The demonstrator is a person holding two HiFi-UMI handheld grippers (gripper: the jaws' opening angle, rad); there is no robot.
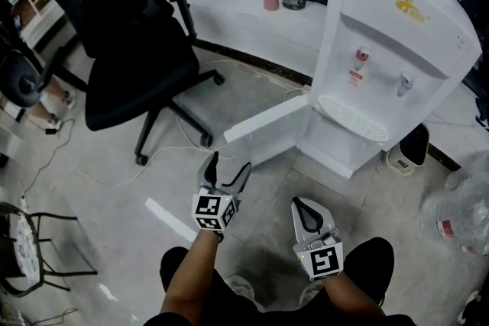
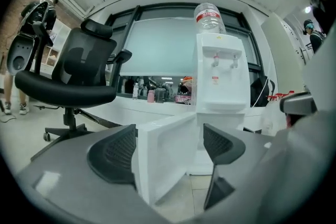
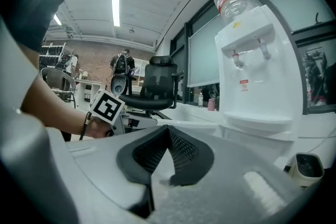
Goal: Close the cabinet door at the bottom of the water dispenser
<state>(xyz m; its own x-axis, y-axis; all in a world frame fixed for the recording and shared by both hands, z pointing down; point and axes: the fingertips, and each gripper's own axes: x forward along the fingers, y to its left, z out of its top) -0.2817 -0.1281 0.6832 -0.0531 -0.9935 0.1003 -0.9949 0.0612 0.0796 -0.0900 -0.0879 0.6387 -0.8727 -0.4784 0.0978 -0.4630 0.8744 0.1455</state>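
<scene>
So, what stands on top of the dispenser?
An upturned clear bottle stands on the dispenser. Its lower end goes into the dispenser's top, so its mouth cannot be seen.

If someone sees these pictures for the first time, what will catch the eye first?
The white water dispenser stands at the upper right of the head view, its bottom cabinet door swung wide open toward the person. A black office chair fills the upper left. Below, the left tool points at the door's free edge with jaws apart, and the right tool beside it is shut.
</scene>
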